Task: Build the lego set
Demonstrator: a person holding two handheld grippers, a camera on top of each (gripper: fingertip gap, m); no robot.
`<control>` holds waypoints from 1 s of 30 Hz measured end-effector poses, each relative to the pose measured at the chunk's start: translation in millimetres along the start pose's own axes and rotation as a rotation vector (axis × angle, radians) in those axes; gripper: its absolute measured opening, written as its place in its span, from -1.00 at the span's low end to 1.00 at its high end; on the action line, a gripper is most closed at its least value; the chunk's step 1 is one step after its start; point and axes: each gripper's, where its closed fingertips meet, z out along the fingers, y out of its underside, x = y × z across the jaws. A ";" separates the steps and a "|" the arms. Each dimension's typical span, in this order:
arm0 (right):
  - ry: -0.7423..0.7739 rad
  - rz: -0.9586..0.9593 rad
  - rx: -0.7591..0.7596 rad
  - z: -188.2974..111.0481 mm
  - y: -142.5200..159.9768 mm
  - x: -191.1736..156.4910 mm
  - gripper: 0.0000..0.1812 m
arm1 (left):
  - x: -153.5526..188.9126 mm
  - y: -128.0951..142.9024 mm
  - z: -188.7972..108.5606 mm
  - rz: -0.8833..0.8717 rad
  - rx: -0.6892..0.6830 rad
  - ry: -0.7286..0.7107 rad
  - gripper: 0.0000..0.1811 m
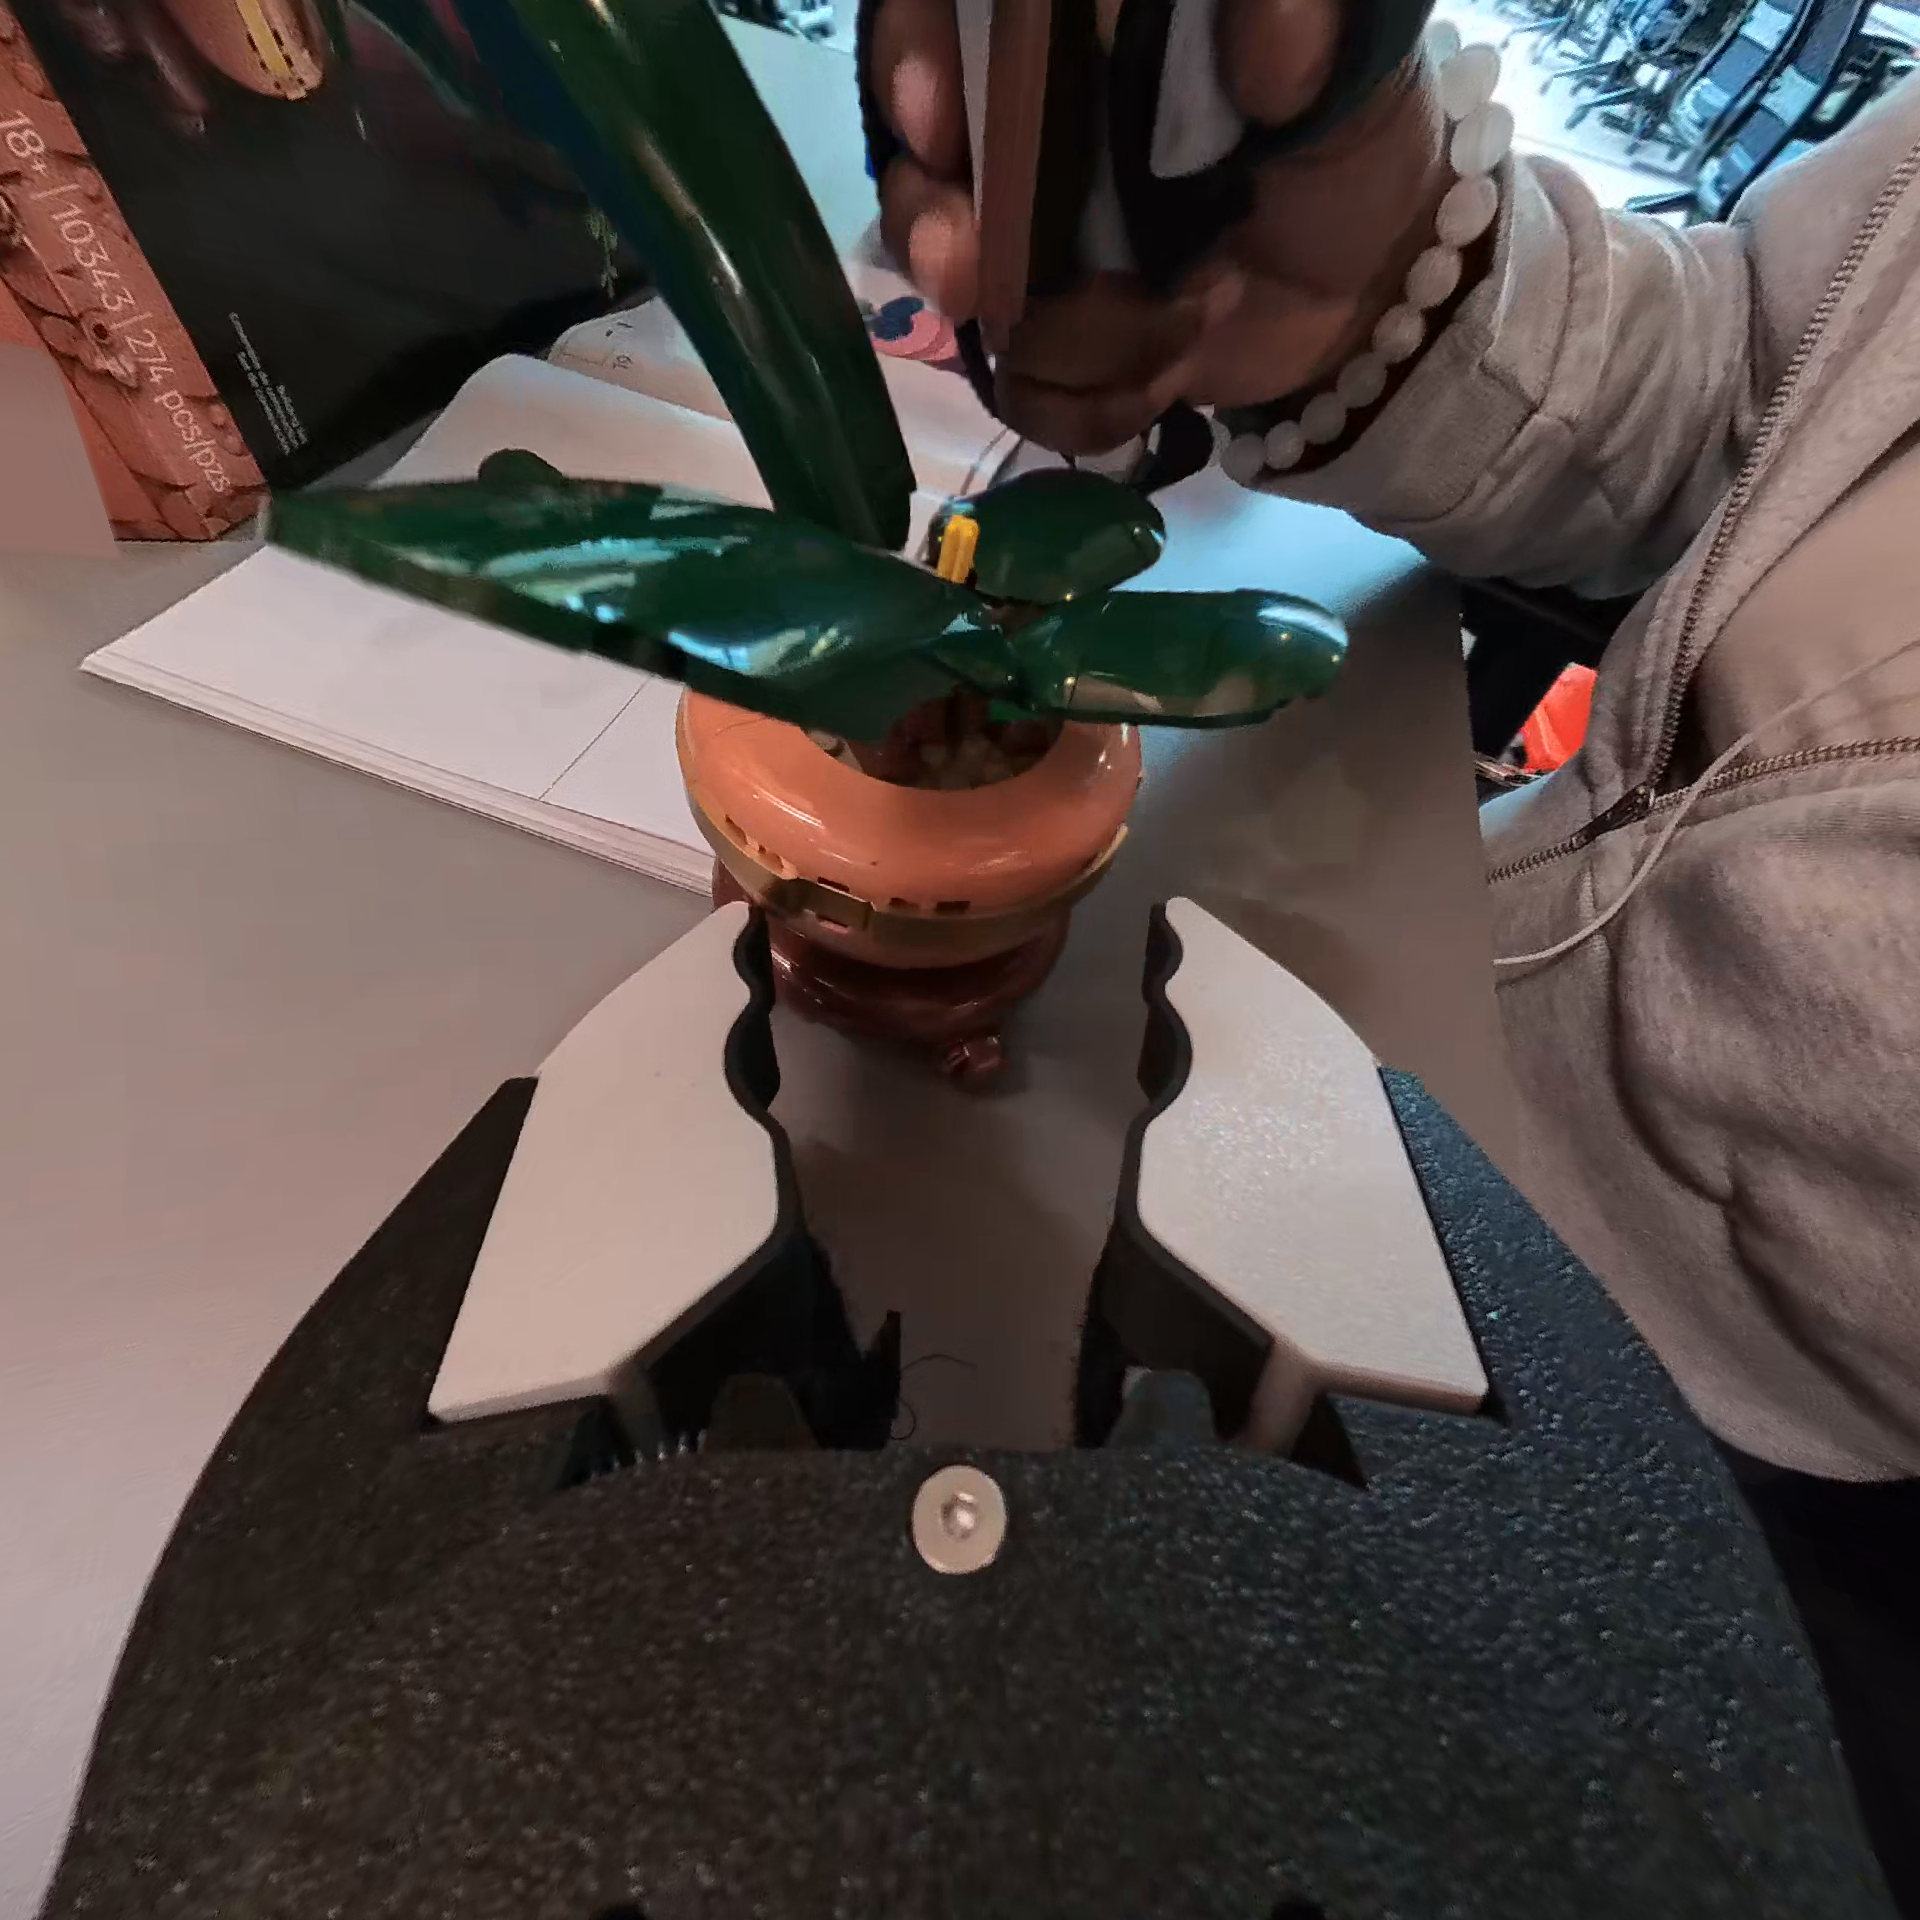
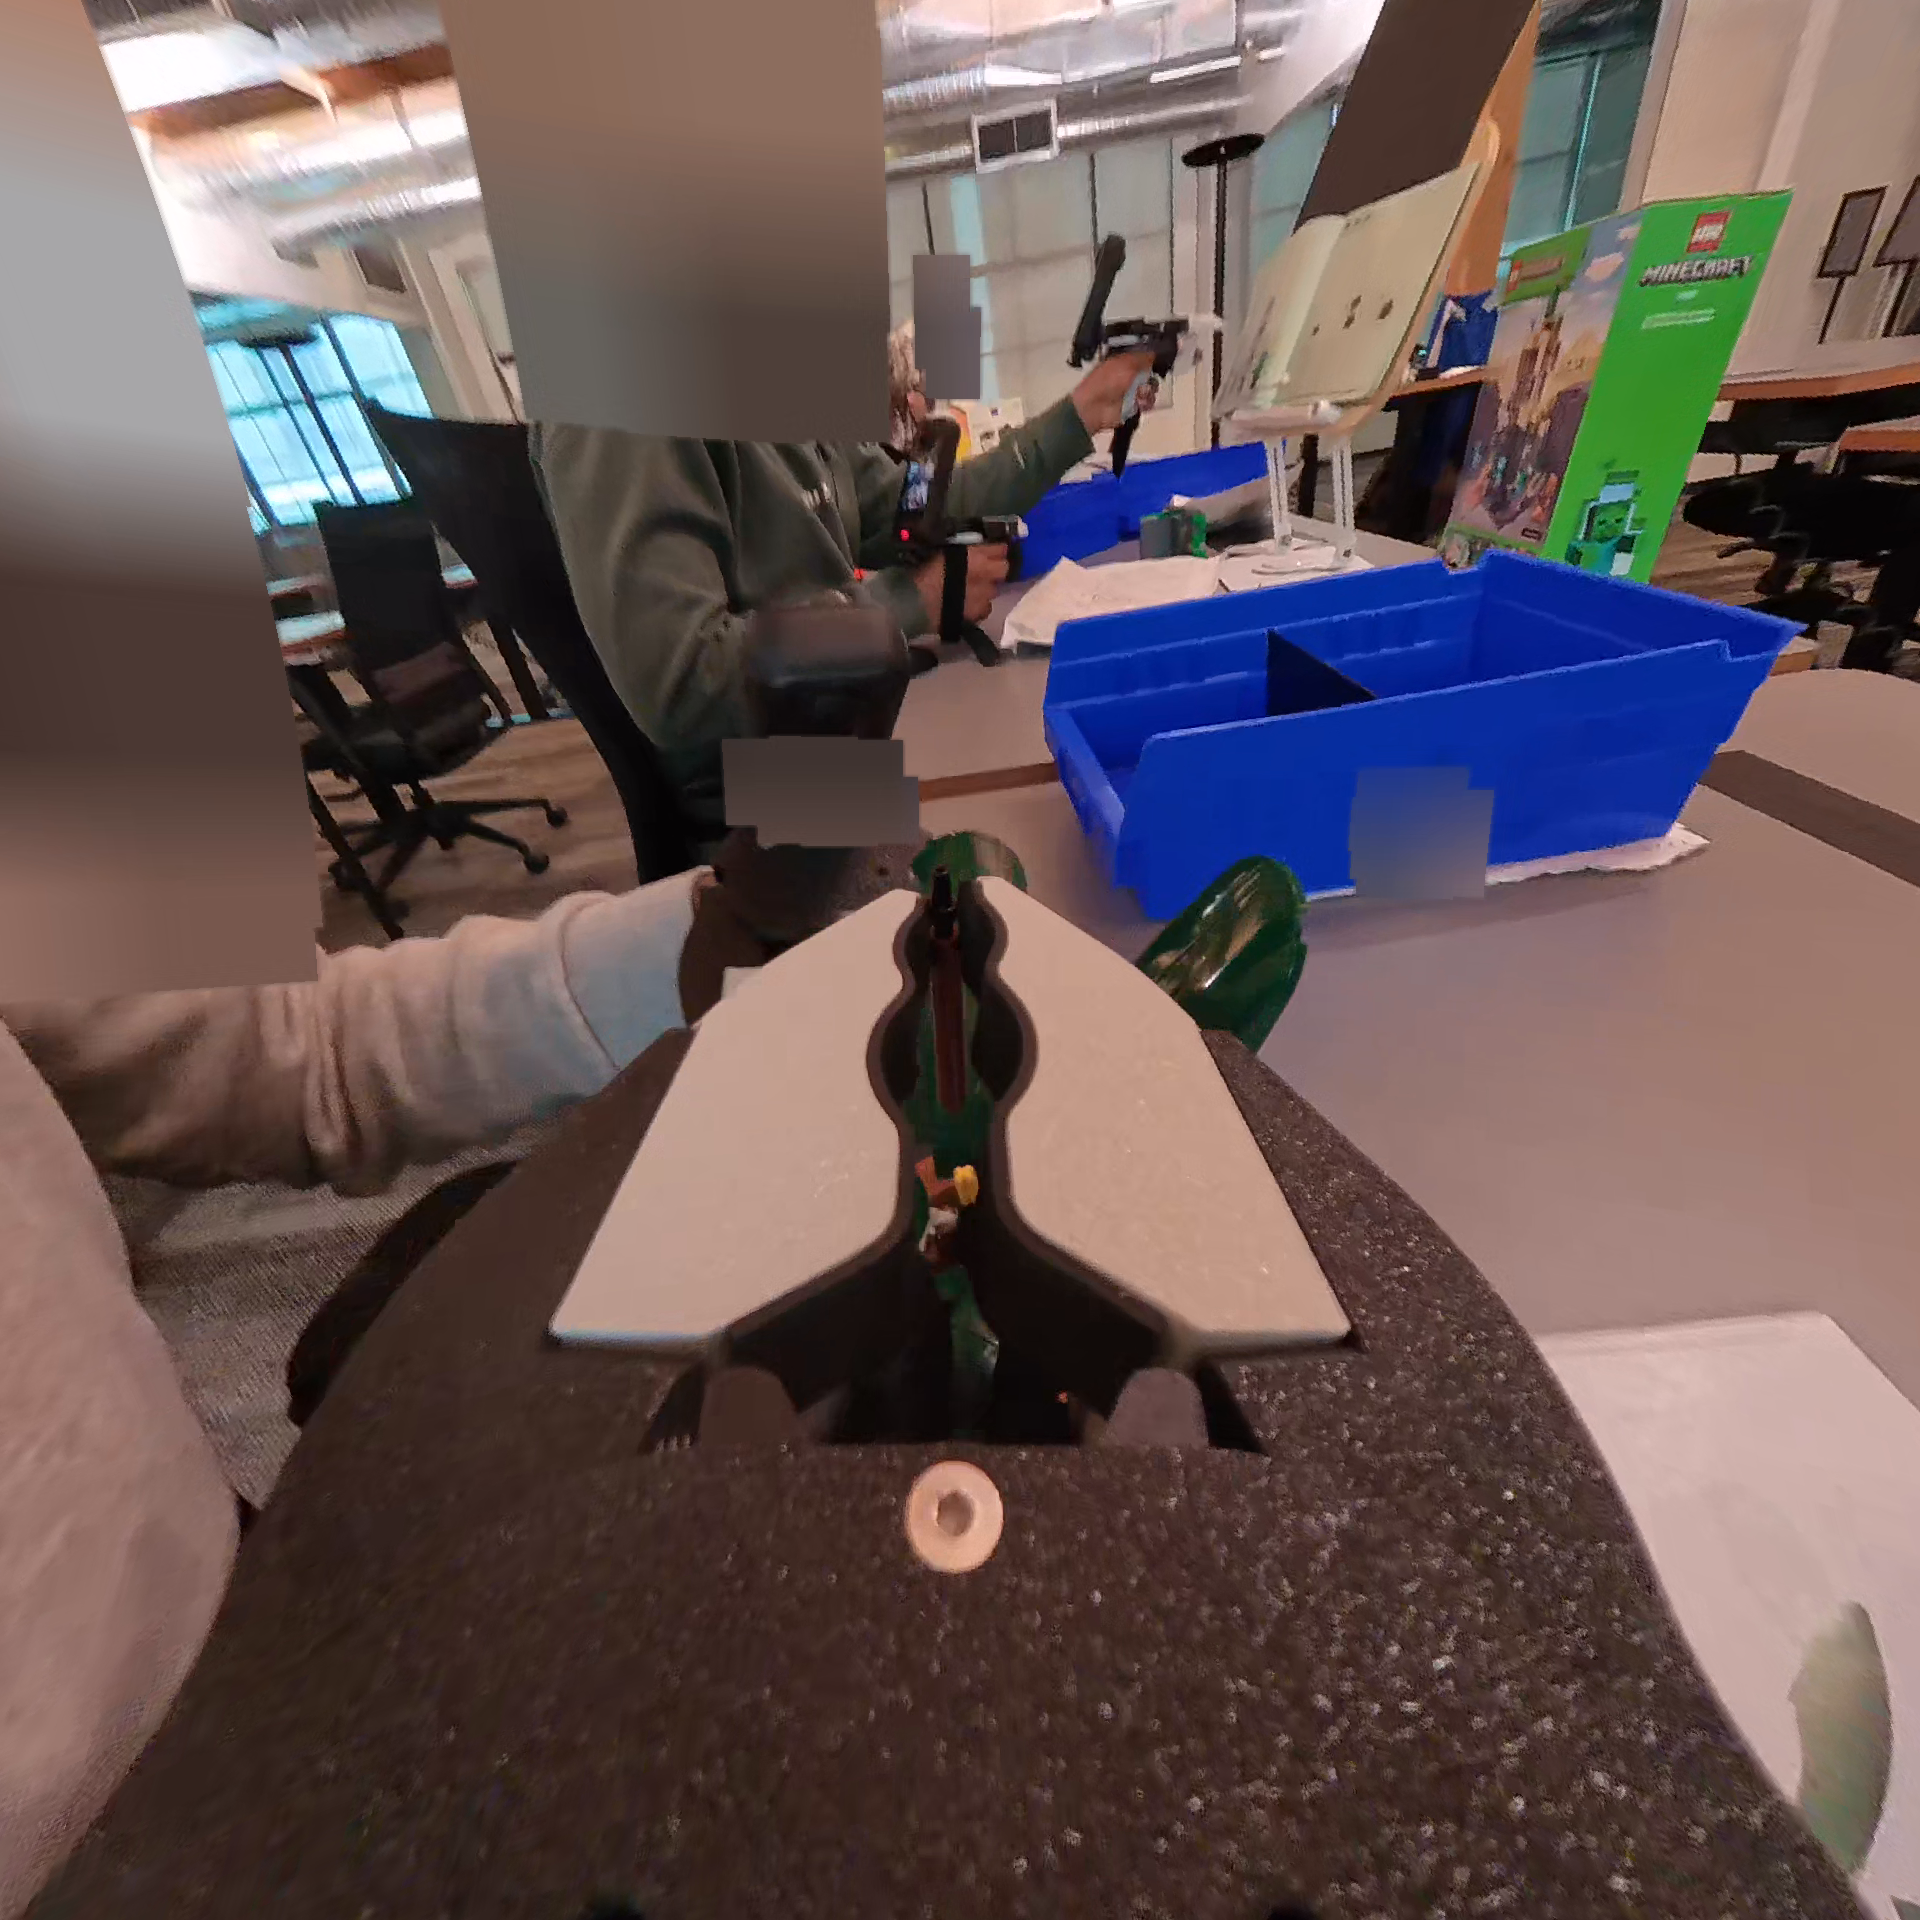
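A lego plant stands on the grey table: a tan pot on a dark brown base, with dark green leaves and a yellow peg at its centre. My left gripper is open, its fingers on either side of the brown base. My right gripper is shut on a thin dark brown stem and hovers over the plant. The yellow peg and a green leaf show below it. The right gripper also shows, blurred, at the top of the left wrist view.
An open white instruction booklet lies behind the pot, with the set's box at the back left. A blue bin stands farther off. A green box and another person with grippers are beyond. A grey sleeve is at the right. Spacing between my two grippers at the tips: around 11 cm.
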 end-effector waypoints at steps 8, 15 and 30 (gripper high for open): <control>0.102 -0.064 -0.033 -12.6 15.4 -2.5 -0.95 | 13.3 -2.2 5.2 -0.017 0.012 -0.041 -0.25; 0.249 -0.005 -0.030 -14.3 22.1 6.8 -0.95 | 3.6 -14.8 -10.7 0.008 0.110 -0.171 -0.33; 0.426 0.005 0.005 -16.7 21.3 0.3 -0.95 | 21.2 -12.6 11.4 0.110 0.088 -0.309 -0.30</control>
